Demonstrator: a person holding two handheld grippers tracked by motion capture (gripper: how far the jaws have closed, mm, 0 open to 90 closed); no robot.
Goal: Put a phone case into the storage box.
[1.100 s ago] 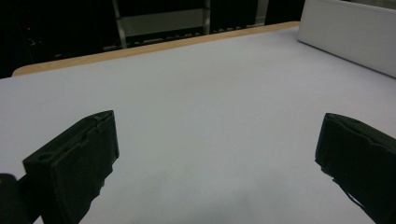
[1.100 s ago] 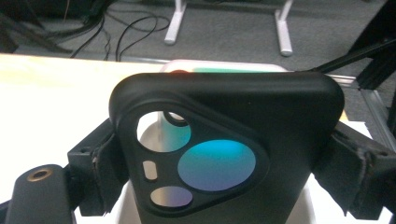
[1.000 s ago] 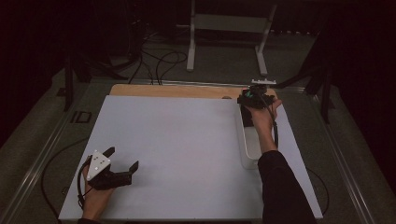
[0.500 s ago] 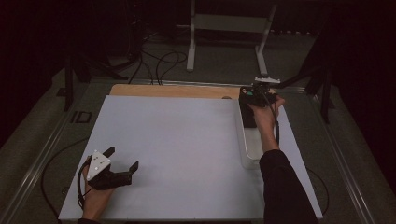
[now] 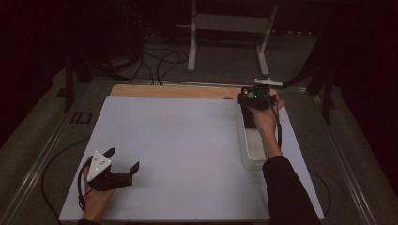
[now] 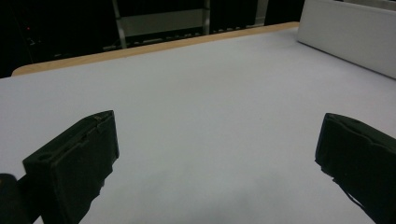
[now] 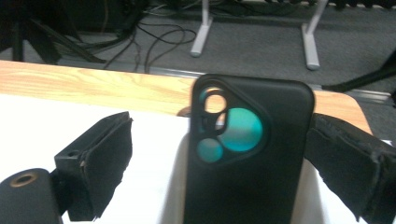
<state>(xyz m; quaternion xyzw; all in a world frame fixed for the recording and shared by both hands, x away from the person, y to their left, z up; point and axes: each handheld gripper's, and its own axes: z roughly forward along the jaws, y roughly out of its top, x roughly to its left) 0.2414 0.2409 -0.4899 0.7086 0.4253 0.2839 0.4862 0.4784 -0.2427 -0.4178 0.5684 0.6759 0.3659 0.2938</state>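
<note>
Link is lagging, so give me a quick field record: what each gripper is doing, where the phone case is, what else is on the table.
left gripper: open, idle near table's front left corner
right gripper: open, jaws either side of the phone case
phone case: black, upright, camera cutout at top, touching one jaw
white tray: right side of table, under right hand
table: white sheet, wooden far edge

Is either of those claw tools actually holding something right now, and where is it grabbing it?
The left gripper holds nothing, its jaws wide open. A black phone case stands between the right gripper's jaws, touching the right-hand one; a gap shows at the other, so a firm grip cannot be told.
</note>
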